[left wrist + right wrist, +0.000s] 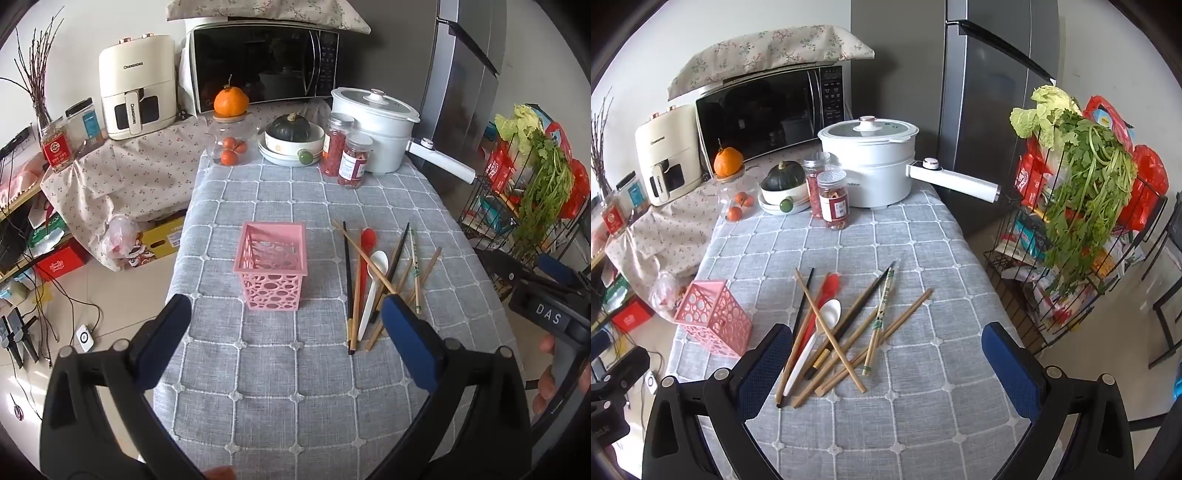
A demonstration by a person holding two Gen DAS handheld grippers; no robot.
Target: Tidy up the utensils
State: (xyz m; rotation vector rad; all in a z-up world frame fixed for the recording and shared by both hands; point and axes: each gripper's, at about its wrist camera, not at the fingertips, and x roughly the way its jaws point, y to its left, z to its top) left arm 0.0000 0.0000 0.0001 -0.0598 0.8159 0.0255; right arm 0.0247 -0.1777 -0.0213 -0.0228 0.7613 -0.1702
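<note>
A pink perforated holder point(271, 264) stands upright on the grey checked tablecloth point(295, 369); the right wrist view shows the holder point(714, 317) at the left. Right of it lies a loose pile of utensils: several wooden and black chopsticks point(354, 291), a white spoon point(373, 286) and a red spoon point(365, 251). The right wrist view shows the chopsticks point(834, 332), the white spoon point(816, 332) and the red spoon point(827, 291). My left gripper point(284, 314) hovers open before the holder, holding nothing. My right gripper point(886, 343) hovers open just short of the pile, empty.
At the table's back stand a white electric pot point(871, 166) with a long handle, two red-filled jars point(833, 199), a bowl with a dark squash point(783, 184) and a glass jar of oranges point(737, 192). A wire rack with greens point(1082, 221) stands right of the table.
</note>
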